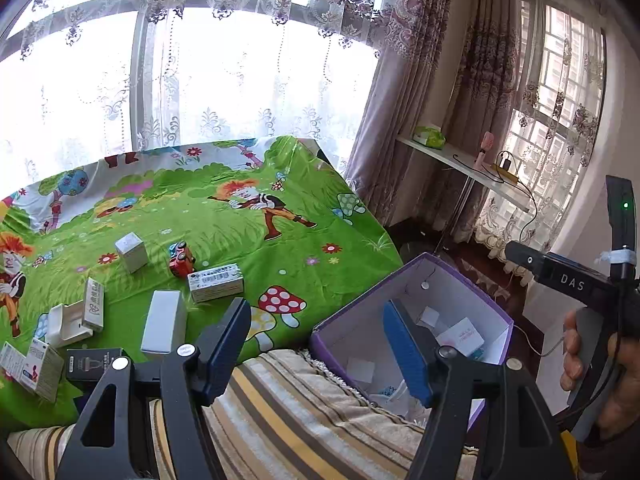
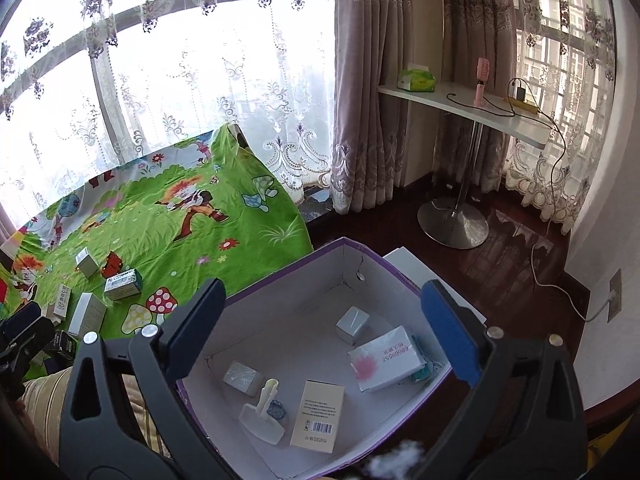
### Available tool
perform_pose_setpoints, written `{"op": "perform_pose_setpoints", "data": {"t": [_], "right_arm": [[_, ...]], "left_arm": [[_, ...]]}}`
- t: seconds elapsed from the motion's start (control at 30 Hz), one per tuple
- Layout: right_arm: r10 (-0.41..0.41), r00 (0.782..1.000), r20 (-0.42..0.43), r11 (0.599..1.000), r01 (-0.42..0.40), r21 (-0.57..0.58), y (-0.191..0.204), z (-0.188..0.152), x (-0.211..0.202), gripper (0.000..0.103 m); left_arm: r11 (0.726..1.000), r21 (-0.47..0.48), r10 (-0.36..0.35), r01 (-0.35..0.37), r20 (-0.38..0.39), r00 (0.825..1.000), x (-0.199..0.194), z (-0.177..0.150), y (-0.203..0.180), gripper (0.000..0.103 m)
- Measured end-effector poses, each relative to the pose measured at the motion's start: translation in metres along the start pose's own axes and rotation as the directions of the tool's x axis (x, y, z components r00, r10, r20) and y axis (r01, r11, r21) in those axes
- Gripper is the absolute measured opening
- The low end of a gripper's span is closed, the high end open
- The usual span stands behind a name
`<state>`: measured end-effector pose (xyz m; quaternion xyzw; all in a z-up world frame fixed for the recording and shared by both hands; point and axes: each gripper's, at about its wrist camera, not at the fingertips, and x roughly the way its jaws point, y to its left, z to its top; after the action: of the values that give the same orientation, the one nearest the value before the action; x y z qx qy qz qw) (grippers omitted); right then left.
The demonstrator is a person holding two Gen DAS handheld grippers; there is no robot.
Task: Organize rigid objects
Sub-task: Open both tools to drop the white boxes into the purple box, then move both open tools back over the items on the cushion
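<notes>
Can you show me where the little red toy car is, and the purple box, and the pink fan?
Toy car (image 1: 181, 259), left wrist view, its red body.
Purple box (image 2: 256, 292), right wrist view, inner back wall.
Pink fan (image 2: 483, 68), right wrist view, its head.

The left claw (image 1: 316, 344) is seen with its jaws apart and nothing between them, above a striped blanket (image 1: 288, 408). Its blue-padded right finger is set over the open purple box (image 1: 472, 292), in which a white carton with pink print (image 1: 460, 336) lies. Ahead, a green cartoon-printed cloth (image 1: 240, 216) is spread over the desk. On it a red toy car (image 1: 181, 259) lies tipped, just beside a long printed carton (image 1: 216, 282); a small white box (image 1: 131, 251) stands to its left. A tall white box (image 1: 164, 326) and a black box (image 1: 94, 362) are placed nearer. At the right edge, the other handheld device (image 1: 576, 280) is gripped by a hand (image 1: 580, 352).
</notes>
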<state>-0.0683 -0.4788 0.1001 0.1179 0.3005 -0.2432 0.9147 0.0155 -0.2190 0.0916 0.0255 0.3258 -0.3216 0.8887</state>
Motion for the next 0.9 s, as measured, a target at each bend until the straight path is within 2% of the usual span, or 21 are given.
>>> {"op": "perform_pose_setpoints", "data": {"t": [0.13,0.37,0.47,0.7,0.83,0.9], "right_arm": [[0.095,0.995,-0.008,0.995,-0.095,-0.023,0.02,-0.001,-0.006,0.1],[0.198,0.977,-0.075,0.976,-0.203,-0.074,0.056,-0.014,-0.001,0.1],[0.213,0.974,-0.082,0.967,-0.222,-0.122,0.075,-0.019,-0.004,0.1],[0.281,0.947,-0.155,0.941,-0.304,-0.148,0.11,-0.03,0.004,0.1],[0.314,0.929,-0.196,0.926,-0.345,-0.151,0.125,-0.036,0.011,0.1],[0.329,0.919,-0.218,0.918,-0.365,-0.153,0.133,-0.04,0.015,0.1]], "left_arm": [[1.0,-0.021,-0.001,0.001,-0.006,1.0,-0.012,-0.006,0.024,0.07],[0.989,-0.141,0.035,-0.04,-0.036,0.999,-0.027,-0.025,0.073,0.07],[0.974,-0.214,0.063,-0.074,-0.055,0.996,-0.035,-0.036,0.1,0.07],[0.922,-0.34,0.141,-0.183,-0.143,0.98,-0.051,-0.06,0.158,0.07],[0.898,-0.373,0.153,-0.233,-0.233,0.961,-0.046,-0.074,0.178,0.07],[0.886,-0.397,0.136,-0.239,-0.271,0.953,-0.04,-0.079,0.185,0.07]]}}
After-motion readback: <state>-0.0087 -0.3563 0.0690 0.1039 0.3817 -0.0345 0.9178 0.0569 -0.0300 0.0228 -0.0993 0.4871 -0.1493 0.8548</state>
